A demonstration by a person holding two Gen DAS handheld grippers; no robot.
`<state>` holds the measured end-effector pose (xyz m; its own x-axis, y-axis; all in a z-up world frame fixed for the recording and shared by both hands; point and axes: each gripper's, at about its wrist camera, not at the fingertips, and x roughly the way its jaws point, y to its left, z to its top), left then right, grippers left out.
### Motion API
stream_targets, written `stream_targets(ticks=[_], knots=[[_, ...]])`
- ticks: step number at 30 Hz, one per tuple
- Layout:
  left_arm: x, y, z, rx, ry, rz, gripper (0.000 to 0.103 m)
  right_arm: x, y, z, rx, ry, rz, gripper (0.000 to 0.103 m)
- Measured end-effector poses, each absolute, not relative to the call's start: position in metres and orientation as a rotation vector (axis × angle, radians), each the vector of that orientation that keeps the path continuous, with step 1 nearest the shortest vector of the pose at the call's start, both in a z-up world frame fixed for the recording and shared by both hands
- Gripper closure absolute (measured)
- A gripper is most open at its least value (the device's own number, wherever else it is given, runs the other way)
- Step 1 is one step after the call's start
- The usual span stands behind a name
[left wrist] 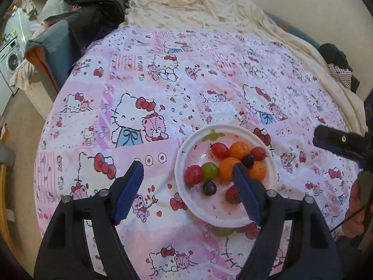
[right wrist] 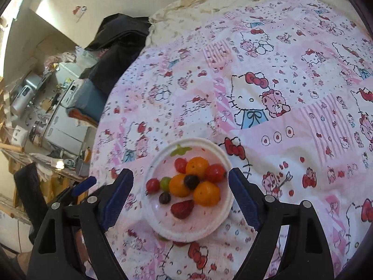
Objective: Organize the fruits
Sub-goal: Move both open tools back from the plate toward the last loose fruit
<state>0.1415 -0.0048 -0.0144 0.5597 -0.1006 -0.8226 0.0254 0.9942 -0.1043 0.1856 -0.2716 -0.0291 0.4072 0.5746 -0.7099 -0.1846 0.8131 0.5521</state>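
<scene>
A white plate (left wrist: 180, 163) (right wrist: 160, 228) sits on a pink cartoon-print bedsheet. It holds three small oranges (left wrist: 240, 149) (right wrist: 207, 193), red cherry tomatoes (left wrist: 193, 174) (right wrist: 152, 185), a green grape (left wrist: 209, 170) (right wrist: 165, 183), dark grapes (left wrist: 209, 188) (right wrist: 191, 181) and a strawberry (left wrist: 232, 195) (right wrist: 182, 208). My left gripper (left wrist: 187, 170) is open and empty, its right finger over the plate. My right gripper (right wrist: 180, 180) is open and empty, its fingers straddling the plate. The right gripper also shows at the right edge of the left wrist view (left wrist: 335, 142).
The bedsheet (left wrist: 163, 70) (right wrist: 279, 93) spreads far and to both sides. A cream blanket (left wrist: 209, 9) lies at the back. Dark clothing (left wrist: 98, 7) (right wrist: 121, 37) and a blue cushion (left wrist: 49, 44) sit at the left. Striped clothes (left wrist: 340, 72) lie at the right edge.
</scene>
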Motion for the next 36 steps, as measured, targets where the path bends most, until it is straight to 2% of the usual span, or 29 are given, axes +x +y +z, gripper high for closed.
stream_targets(ticks=[8,16,23,29,36], knots=[[0.113,0.002,-0.006,-0.093,0.958,-0.056,0.027,0.144,-0.286,-0.028,0.453,1.048,0.449,0.017],[0.092,0.025,-0.011,-0.142,0.978,-0.008,0.027,0.11,-0.282,-0.066,0.432,1.161,0.391,0.017],[0.084,0.047,-0.019,-0.182,1.006,0.017,0.027,0.099,-0.223,-0.107,0.152,1.26,0.424,0.018],[0.081,0.056,-0.025,-0.204,1.03,0.013,0.027,0.093,-0.179,-0.131,-0.084,1.233,0.461,0.032],[0.081,0.059,-0.032,-0.21,1.054,0.015,0.027,0.099,-0.163,-0.139,-0.138,1.206,0.461,0.034]])
